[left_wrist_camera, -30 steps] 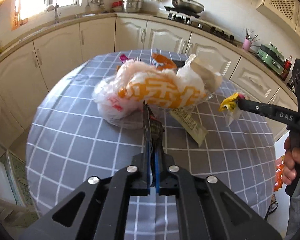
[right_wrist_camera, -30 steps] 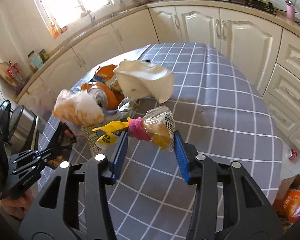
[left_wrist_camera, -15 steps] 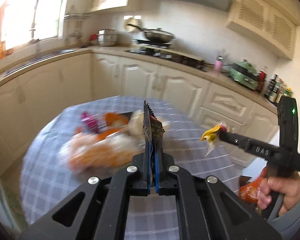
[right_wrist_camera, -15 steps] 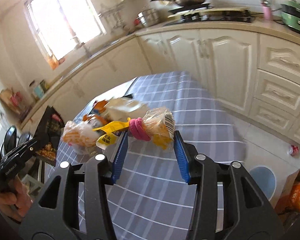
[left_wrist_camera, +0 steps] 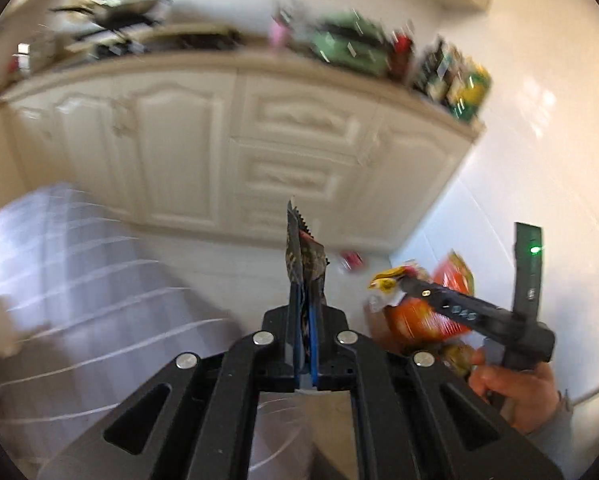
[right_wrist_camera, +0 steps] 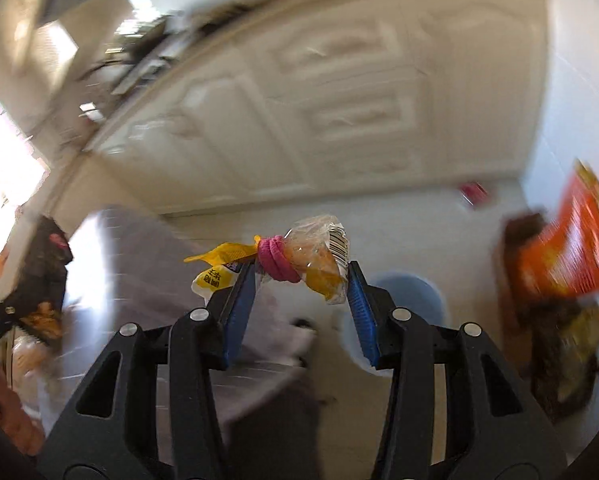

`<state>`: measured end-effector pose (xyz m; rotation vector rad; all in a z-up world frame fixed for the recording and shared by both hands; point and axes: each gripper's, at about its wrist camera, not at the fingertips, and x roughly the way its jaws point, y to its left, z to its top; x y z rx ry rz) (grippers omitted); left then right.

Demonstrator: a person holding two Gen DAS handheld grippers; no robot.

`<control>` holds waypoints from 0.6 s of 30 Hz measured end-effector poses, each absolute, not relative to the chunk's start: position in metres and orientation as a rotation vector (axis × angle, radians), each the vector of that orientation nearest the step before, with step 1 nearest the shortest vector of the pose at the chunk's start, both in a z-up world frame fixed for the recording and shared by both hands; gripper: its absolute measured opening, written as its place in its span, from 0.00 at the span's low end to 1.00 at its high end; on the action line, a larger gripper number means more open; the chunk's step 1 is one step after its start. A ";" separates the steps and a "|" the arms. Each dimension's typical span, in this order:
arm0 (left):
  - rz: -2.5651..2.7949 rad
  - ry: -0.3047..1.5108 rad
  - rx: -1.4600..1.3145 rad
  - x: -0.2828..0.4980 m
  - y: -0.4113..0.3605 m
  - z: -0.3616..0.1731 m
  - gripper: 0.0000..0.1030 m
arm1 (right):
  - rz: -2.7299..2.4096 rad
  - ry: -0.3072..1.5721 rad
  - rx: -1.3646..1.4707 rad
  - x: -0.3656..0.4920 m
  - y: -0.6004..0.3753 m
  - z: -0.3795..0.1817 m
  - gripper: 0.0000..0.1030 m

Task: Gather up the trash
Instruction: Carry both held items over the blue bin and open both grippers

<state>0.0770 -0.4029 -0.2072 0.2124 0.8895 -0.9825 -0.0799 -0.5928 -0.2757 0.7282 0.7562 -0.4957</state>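
The left gripper is clenched on a dark, jagged-edged snack wrapper standing upright. The right gripper pinches a clear bag tied with a pink band. Both hang past the table edge over pale floor; a blurred orange packet lies probably in a box.

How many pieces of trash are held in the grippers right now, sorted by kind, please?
Dark snack wrapper, in the left gripper: 1
Clear bag tied with a pink band, in the right gripper: 1
Total: 2
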 end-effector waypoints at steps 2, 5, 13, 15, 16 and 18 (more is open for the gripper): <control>-1.012 0.970 0.264 0.074 -0.445 -0.237 0.03 | -0.533 0.809 0.794 -0.086 -0.613 -0.313 0.44; -1.030 1.087 0.338 0.074 -0.497 -0.285 0.03 | -0.555 0.874 0.889 -0.090 -0.639 -0.359 0.44; -1.004 1.321 0.490 0.084 -0.567 -0.384 0.04 | -0.558 0.964 1.066 -0.077 -0.668 -0.435 0.47; -0.978 1.332 0.516 0.088 -0.573 -0.395 0.05 | -0.552 0.972 1.113 -0.073 -0.673 -0.448 0.51; -0.975 1.350 0.524 0.091 -0.576 -0.402 0.14 | -0.555 0.975 1.132 -0.072 -0.674 -0.453 0.55; -0.954 1.371 0.516 0.096 -0.579 -0.409 0.58 | -0.553 0.964 1.170 -0.074 -0.677 -0.461 0.70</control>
